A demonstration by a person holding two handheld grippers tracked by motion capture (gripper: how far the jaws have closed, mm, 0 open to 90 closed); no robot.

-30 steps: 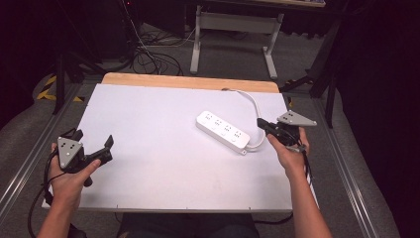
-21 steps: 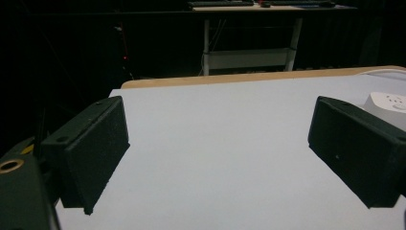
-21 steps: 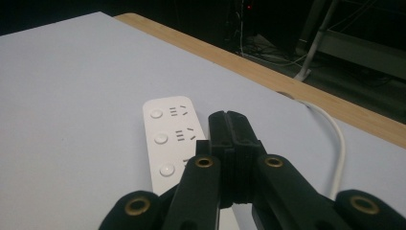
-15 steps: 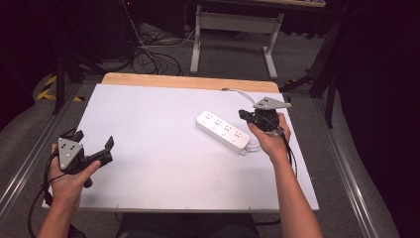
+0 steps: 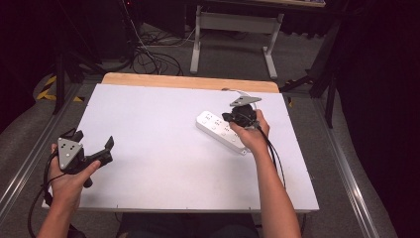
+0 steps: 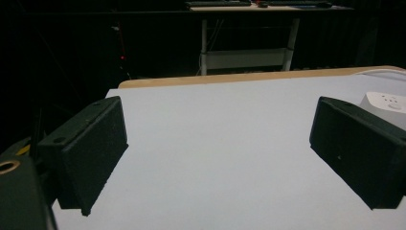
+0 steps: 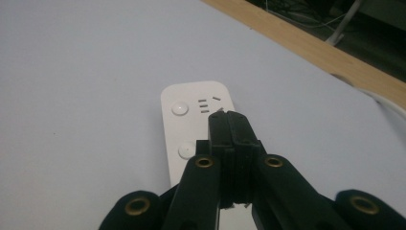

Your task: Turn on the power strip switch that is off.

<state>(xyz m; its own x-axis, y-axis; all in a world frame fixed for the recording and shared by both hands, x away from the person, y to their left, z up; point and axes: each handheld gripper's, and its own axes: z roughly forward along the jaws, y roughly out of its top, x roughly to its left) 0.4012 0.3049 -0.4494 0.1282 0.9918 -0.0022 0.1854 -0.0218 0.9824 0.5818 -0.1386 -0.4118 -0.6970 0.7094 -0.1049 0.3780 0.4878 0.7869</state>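
Note:
A white power strip (image 5: pixel 213 123) lies slantwise on the white table (image 5: pixel 158 134), right of the middle. My right gripper (image 5: pixel 227 118) hovers over its far end, jaws shut with nothing between them. In the right gripper view the closed tips (image 7: pixel 229 120) sit just above the strip (image 7: pixel 184 120), beside a round button (image 7: pixel 179 109) and a socket's slots; whether they touch it I cannot tell. My left gripper (image 5: pixel 94 139) is held near the front left corner, open and empty. Between its wide jaws (image 6: pixel 220 143) is bare table, with the strip's end (image 6: pixel 385 101) far right.
A wooden strip (image 5: pixel 188 82) runs along the table's far edge. The power strip's white cable (image 5: pixel 247 93) curls off toward the back right. A metal desk frame (image 5: pixel 233 29) and floor cables (image 5: pixel 148 59) stand beyond the table. Metal rails flank both sides.
My right gripper has travelled left and away from the table's right edge, ending over the power strip's far end. The left gripper has stayed where it was.

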